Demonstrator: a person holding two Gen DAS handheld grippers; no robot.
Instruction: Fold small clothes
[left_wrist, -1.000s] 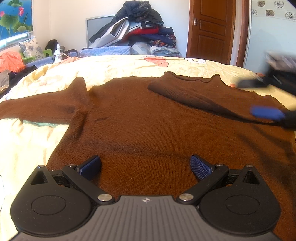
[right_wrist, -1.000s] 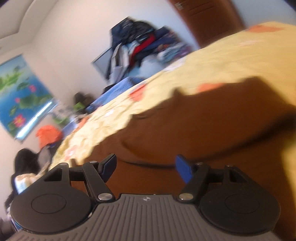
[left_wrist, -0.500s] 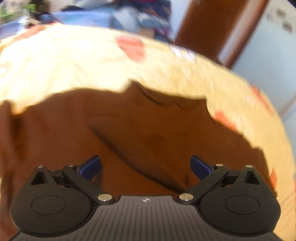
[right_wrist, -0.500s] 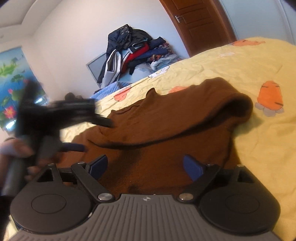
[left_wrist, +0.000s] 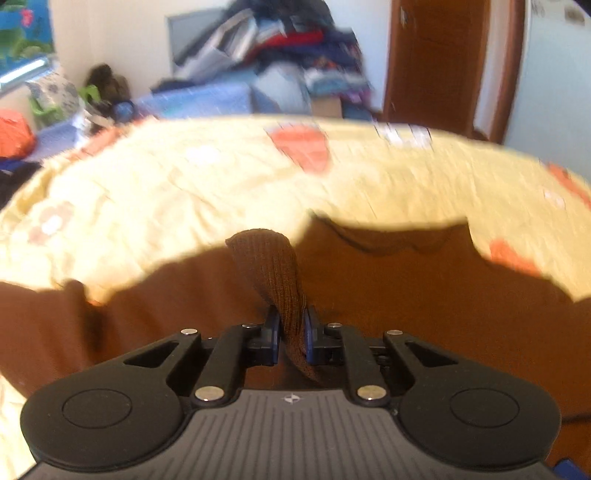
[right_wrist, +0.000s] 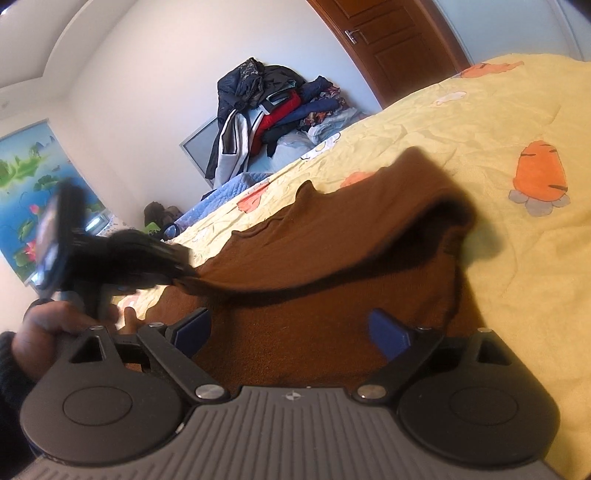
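Sleeve (left_wrist: 275, 273) of the brown sweater (right_wrist: 295, 332) now sits pinched in the previously spread left gripper (left_wrist: 290, 332); right gripper (right_wrist: 291, 330) remains spread.

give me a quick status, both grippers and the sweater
Left gripper shut on sweater sleeve end, lifted. Right gripper open, empty, over sweater body. Nothing in the way.

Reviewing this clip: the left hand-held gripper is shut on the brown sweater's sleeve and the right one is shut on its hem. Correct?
Not quite. The right hand-held gripper is open, holding nothing, as the right wrist view shows. The left hand-held gripper is indeed shut on the brown sweater sleeve.
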